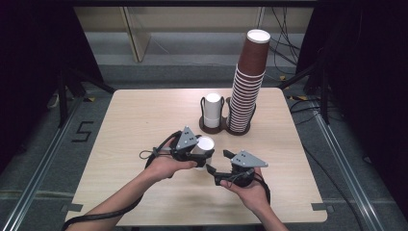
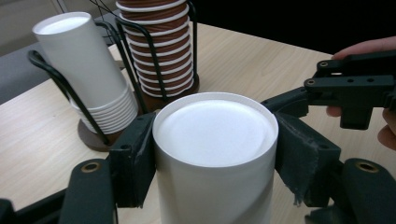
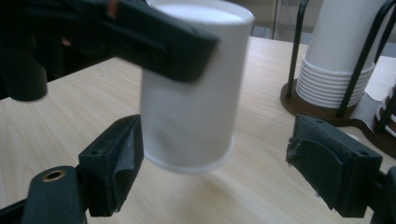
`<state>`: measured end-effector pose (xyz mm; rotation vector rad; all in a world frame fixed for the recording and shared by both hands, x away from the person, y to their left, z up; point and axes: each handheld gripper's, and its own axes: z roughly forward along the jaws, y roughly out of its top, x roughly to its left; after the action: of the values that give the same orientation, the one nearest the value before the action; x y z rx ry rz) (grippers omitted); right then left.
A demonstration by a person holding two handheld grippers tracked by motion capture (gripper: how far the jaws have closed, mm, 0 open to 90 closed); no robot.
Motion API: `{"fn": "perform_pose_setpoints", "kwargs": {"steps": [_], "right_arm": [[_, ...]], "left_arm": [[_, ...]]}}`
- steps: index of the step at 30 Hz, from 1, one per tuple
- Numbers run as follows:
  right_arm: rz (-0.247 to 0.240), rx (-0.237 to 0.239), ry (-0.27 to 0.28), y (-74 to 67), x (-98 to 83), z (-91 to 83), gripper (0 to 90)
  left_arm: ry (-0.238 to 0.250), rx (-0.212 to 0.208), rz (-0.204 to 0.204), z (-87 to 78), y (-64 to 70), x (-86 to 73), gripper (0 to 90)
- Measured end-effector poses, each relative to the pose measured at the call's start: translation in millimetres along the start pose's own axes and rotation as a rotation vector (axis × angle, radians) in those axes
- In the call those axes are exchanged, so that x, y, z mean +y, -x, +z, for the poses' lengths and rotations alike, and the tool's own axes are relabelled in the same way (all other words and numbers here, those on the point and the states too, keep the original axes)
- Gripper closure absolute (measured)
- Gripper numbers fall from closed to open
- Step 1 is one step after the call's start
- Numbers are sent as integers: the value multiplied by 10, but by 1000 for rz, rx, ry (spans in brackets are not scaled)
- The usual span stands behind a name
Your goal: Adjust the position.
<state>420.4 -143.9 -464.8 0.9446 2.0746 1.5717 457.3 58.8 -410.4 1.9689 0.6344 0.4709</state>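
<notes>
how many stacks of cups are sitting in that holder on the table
2: a short white stack in the holder's left slot, a tall brown stack in its right. One more white cup is in the left gripper.

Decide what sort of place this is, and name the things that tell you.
Probably a lab or recording studio, not a café: dark curtains flank one small table, cables lie loose on the floor, and floor rails run alongside.

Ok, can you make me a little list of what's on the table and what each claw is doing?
table: light wooden top
held cup: white paper cup, upside down, clamped by the left claw
right claw: open, jaws either side of the held cup, not touching it
white stack: white cups, upside down in a wire rack
brown stack: tall brown cups in the rack beside it
</notes>
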Motion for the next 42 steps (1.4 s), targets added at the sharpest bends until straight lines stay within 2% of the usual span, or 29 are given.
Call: {"fn": "perform_pose_setpoints", "kwargs": {"steps": [4,5,6,9,12,13,15,16,18,20,21,25,26,28,29,32,34,35,37,40,42], "right_arm": [[17,4,-15,-22,21,17,187],[14,-7,-34,-22,32,17,187],[20,6,-18,-19,29,39,187],[14,-5,-20,-11,37,54,191],[41,-8,-25,-31,28,75,195],[-8,-17,-20,3,24,85,195],[19,-12,-19,-3,1,103,201],[10,-14,-15,9,-6,107,205],[26,-23,-26,2,-16,105,210],[15,-18,-19,22,-19,115,211],[1,-27,-7,33,-19,117,216],[-5,-50,-1,34,-15,95,232],[8,-44,6,30,-19,92,242],[4,-31,18,39,-21,97,248],[23,-43,17,43,-20,84,265],[68,-35,17,46,-19,71,282],[96,-47,14,43,-14,54,292],[83,-31,17,59,-8,56,295],[108,-22,22,52,-5,59,301],[118,-19,20,55,-7,65,305],[105,-29,18,63,-8,61,305]], "left_arm": [[4,-14,-5,50,48,12,334],[12,-20,-14,73,75,31,334],[14,-22,-11,84,82,40,334],[16,-28,-16,112,114,66,334],[24,-41,-13,137,145,84,334],[23,-39,-13,140,155,90,334],[22,-38,-11,150,171,95,334],[18,-42,-11,153,177,96,335],[23,-49,-12,166,194,93,334],[22,-51,-11,166,209,103,334],[24,-52,-14,167,217,109,335],[29,-50,-13,169,225,123,333],[32,-52,-19,173,225,125,332],[33,-53,-22,175,224,125,330],[41,-55,-27,180,220,122,328],[57,-69,-32,186,203,109,321],[67,-68,-50,184,195,105,312],[78,-69,-43,180,191,105,306],[93,-64,-39,169,196,112,291],[116,-67,-27,141,195,132,248],[132,-59,-18,136,193,139,218]]}}
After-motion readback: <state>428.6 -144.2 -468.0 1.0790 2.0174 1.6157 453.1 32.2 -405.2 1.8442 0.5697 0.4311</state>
